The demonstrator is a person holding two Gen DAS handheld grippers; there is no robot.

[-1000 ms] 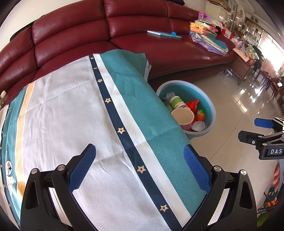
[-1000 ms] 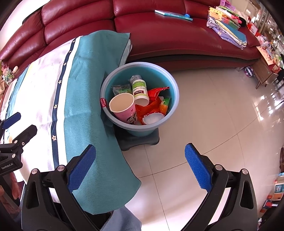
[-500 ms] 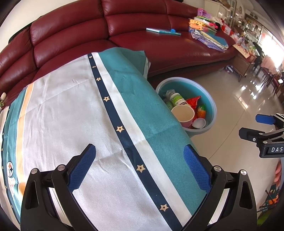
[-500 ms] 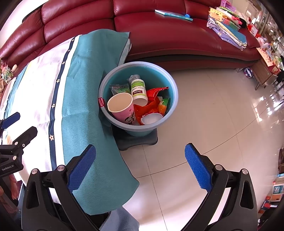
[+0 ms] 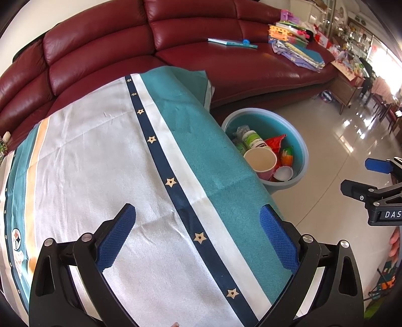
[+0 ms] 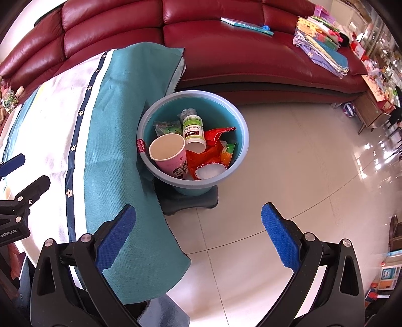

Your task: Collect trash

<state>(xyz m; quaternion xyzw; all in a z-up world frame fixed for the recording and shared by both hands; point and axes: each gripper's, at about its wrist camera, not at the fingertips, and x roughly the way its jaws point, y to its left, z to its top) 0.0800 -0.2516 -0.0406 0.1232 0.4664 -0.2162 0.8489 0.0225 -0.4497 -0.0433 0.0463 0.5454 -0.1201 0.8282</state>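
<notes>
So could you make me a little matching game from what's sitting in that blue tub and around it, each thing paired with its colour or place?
Things:
1. paper cup
2. pill bottle
3. book
4. tub

Descriptions:
A. lying on the red sofa
B. pink outside, open mouth showing
C. blue, standing on a dark base on the floor
D. white with a green label, lying in the tub

Pairs: 1-B, 2-D, 3-A, 4-C

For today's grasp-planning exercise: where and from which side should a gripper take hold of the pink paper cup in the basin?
Grip the cup at its rim, one finger inside the open mouth, one outside, coming from above. It leans in the basin mouth up, while the bottle and wrappers crowd its sides, so only the rim seems free.
</notes>
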